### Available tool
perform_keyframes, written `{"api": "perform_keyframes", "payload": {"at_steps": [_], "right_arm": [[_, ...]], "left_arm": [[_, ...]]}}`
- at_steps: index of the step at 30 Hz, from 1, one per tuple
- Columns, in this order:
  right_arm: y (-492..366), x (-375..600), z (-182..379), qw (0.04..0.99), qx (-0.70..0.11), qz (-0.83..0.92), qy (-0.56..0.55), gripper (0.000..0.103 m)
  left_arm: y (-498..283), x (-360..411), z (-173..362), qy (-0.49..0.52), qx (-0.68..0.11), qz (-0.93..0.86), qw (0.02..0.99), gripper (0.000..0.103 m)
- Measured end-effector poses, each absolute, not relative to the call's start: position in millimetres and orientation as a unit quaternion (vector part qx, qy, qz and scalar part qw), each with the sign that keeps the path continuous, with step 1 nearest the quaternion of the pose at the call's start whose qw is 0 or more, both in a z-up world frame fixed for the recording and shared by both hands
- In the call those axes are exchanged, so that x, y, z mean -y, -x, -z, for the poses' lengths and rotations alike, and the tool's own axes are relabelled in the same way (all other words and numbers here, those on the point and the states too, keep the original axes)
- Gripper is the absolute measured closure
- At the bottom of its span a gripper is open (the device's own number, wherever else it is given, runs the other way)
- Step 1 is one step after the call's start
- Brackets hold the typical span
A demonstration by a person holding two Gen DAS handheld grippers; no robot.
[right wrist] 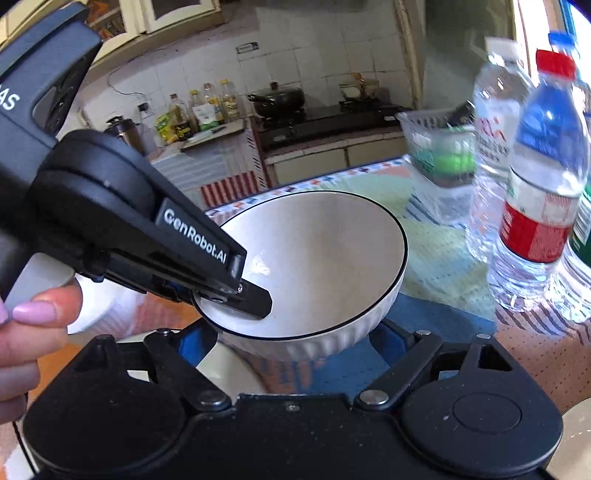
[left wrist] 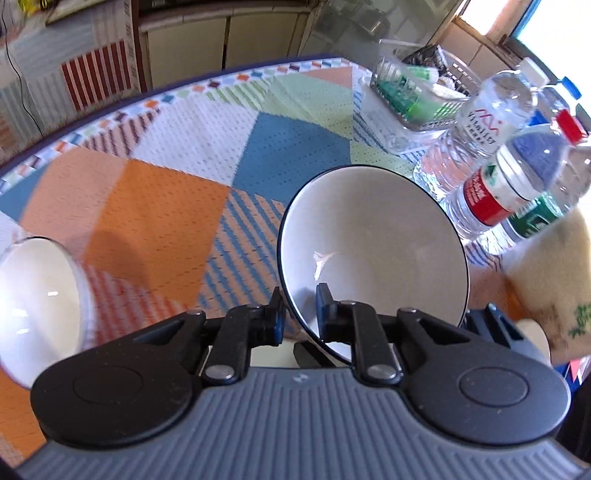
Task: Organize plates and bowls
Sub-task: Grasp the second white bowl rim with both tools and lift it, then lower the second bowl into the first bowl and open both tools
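With the left gripper [left wrist: 300,314] pinched on the near rim of the white ribbed ceramic bowl with a dark-lined rim [right wrist: 317,258], tilted above the patterned tablecloth [left wrist: 155,192], the wide-open right gripper [right wrist: 291,343] should support its base before it slips.

A white-tiled wall [right wrist: 325,48] backs a black stove [right wrist: 332,118] over cream cabinets [right wrist: 332,157]; daylight floods a window [left wrist: 554,18].

2 bowls [left wrist: 373,254], 3 bottles [left wrist: 513,184], 2 grippers [left wrist: 299,314]

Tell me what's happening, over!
Left gripper shut on bowl rim. Right gripper open, under bowl. Water bottles close beside.
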State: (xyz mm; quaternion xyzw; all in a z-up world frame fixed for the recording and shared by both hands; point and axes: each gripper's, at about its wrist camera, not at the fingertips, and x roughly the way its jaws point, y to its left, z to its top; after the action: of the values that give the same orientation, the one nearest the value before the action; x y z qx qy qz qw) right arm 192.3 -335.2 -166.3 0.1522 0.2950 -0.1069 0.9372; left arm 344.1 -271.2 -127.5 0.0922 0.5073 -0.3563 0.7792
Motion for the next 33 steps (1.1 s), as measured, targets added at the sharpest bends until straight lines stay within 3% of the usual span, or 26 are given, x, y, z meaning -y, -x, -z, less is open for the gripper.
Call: {"api": "perform_keyframes", "payload": {"at_steps": [18, 33], "right_arm": [[-215.1, 232.4, 108.8, 0.958, -0.275, -0.005, -0.086, 0.011], [-274.2, 188.3, 121.8, 0.944, -0.311, -0.092, -0.066, 0.012]], "left_arm": [[-353.5, 128.1, 65.1, -0.048, -0.487, 0.298, 0.820, 0.088], [-405.8, 72.2, 97.9, 0.003, -0.529, 0.228, 0.818, 0.088]]}}
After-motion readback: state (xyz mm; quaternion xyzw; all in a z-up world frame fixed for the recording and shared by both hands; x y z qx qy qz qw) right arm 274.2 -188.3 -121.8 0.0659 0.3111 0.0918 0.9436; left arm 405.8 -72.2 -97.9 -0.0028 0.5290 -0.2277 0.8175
